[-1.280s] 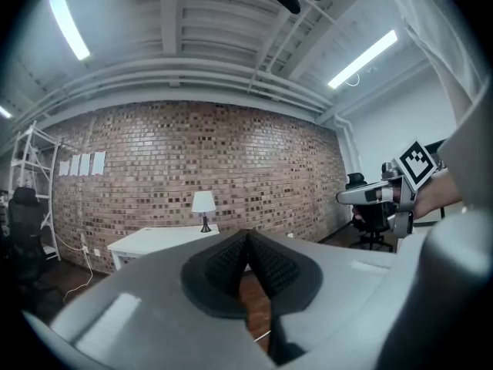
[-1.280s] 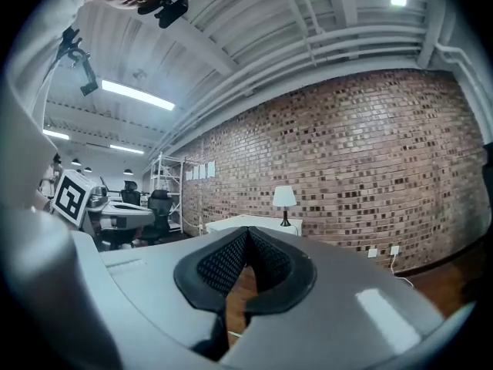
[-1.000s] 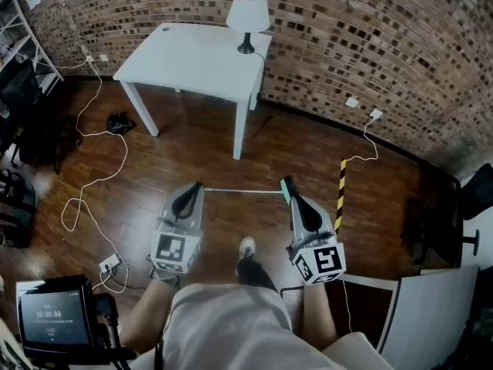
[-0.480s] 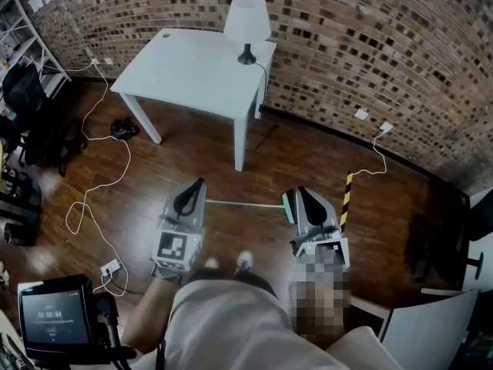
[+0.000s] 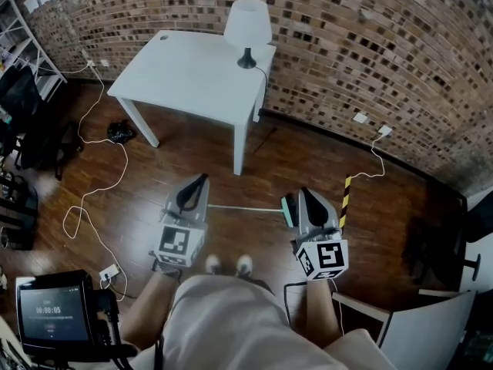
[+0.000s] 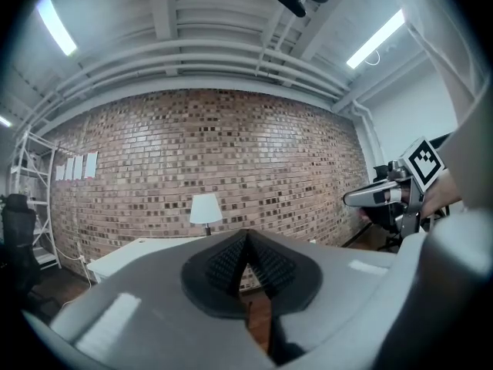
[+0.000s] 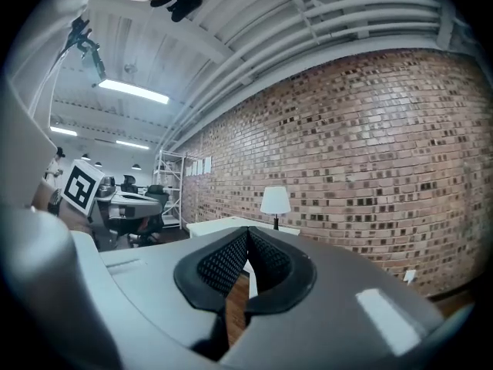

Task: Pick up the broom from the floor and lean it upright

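The broom lies flat on the wooden floor in the head view, its thin pale handle [image 5: 243, 206] running left to right and its teal head [image 5: 287, 210] at the right end. Both grippers are held level above it and point at the brick wall. My left gripper [image 5: 202, 178] hangs over the handle's left end, and my right gripper [image 5: 303, 193] sits just right of the teal head. In the left gripper view the left gripper's [image 6: 246, 237] pads meet with nothing between them. The right gripper [image 7: 248, 233] is shut and empty too. Neither gripper view shows the broom.
A white table [image 5: 192, 75] with a lamp [image 5: 247, 21] stands ahead against the brick wall [image 5: 370, 45]. A white cable [image 5: 100, 176] loops over the floor at the left. A yellow-black striped strip [image 5: 344, 197] lies right of the broom. A screen device [image 5: 50, 314] sits at the bottom left.
Both grippers have moved forward toward the table and wall as the person stepped up; both feet now stand side by side behind the broom. The broom has stayed on the floor.
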Demonstrator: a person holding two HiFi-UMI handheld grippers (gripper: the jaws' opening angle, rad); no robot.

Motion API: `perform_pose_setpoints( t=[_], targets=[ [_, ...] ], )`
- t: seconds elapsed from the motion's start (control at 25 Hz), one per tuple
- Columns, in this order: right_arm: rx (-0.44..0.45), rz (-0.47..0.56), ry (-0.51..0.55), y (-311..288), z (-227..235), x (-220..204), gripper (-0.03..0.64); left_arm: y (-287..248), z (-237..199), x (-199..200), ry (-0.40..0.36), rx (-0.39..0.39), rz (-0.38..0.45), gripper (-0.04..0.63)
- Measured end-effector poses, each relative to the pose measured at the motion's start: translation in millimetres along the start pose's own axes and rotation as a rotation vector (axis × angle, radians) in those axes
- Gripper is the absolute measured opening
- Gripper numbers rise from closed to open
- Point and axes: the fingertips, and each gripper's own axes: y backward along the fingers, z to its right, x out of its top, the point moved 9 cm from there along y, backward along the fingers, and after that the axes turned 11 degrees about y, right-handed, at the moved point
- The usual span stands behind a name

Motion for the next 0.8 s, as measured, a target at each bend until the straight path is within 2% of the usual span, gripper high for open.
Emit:
perform_pose_setpoints(
  t=[0.52, 0.8],
  targets=[
    [0.053, 0.022, -0.024, -16.7, -2.3, -2.7, 0.014, 4.1, -13.6, -8.0, 0.025, 0.049, -0.037, 0.0],
    [0.187, -0.013, 0.016, -53.7, -1.4, -18.8, 0.014, 2.9, -21.9, -31.1, 0.044, 0.14, -0.075, 0.0]
  ],
)
